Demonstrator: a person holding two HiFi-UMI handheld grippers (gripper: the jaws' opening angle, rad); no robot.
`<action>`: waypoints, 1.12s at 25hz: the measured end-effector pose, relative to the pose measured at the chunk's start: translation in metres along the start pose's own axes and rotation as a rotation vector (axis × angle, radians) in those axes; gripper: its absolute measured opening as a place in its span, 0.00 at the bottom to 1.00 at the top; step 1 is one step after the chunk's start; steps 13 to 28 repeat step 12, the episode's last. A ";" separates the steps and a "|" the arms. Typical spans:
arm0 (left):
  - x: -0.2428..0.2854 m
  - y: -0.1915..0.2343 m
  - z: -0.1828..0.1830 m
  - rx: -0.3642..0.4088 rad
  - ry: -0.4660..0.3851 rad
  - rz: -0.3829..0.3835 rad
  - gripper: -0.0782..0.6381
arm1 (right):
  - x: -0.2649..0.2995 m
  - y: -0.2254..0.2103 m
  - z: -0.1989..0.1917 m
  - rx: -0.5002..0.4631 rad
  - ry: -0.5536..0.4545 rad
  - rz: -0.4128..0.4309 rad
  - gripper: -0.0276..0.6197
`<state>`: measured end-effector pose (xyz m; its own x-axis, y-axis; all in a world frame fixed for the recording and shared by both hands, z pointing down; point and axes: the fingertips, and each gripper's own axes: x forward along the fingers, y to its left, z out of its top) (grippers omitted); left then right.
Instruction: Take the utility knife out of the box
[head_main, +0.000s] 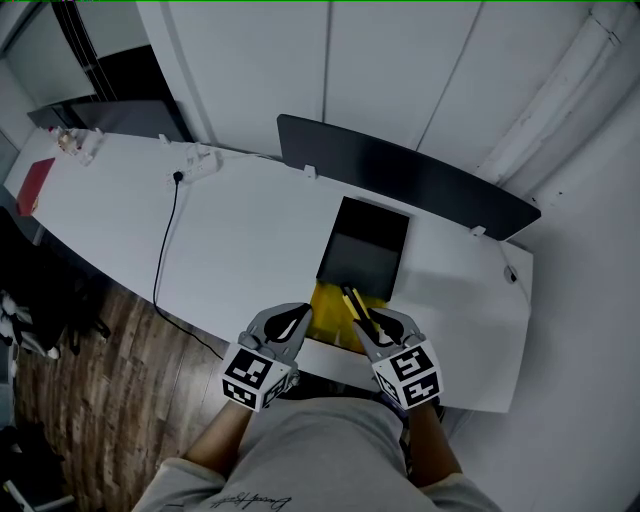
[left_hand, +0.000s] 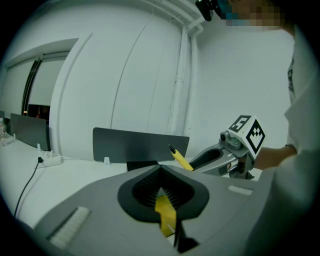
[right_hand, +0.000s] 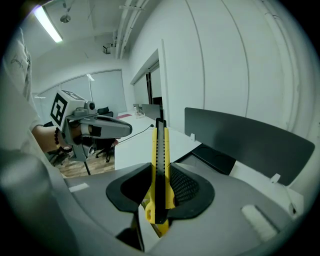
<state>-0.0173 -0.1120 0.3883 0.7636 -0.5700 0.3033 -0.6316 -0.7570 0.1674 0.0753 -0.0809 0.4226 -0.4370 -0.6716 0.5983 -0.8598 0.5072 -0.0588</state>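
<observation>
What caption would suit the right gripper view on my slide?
Right gripper grips the yellow knife; left gripper beside it.

A yellow-and-black utility knife (right_hand: 159, 150) of smooth, faintly glossy plastic is gripped by the black ribbed pads (right_hand: 186, 187) of the matt grey plastic right gripper (right_hand: 160, 195). The matching matt grey left gripper (left_hand: 161, 200) pinches the yellow, card-like flap of a matt black box (head_main: 365, 255). The white table (head_main: 250, 240) looks smooth, the floor (head_main: 100, 380) wood-grained.

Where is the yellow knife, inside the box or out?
Out. The right gripper is shut on the utility knife, holding it in the air with its whole length showing.
</observation>
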 end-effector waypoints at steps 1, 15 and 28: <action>0.000 0.000 0.000 0.001 0.000 -0.002 0.11 | 0.000 -0.001 0.000 0.000 0.002 -0.001 0.25; 0.003 -0.003 0.004 0.004 -0.007 -0.022 0.11 | 0.005 -0.004 -0.005 -0.004 0.023 -0.004 0.25; 0.003 -0.003 0.004 0.004 -0.007 -0.022 0.11 | 0.005 -0.004 -0.005 -0.004 0.023 -0.004 0.25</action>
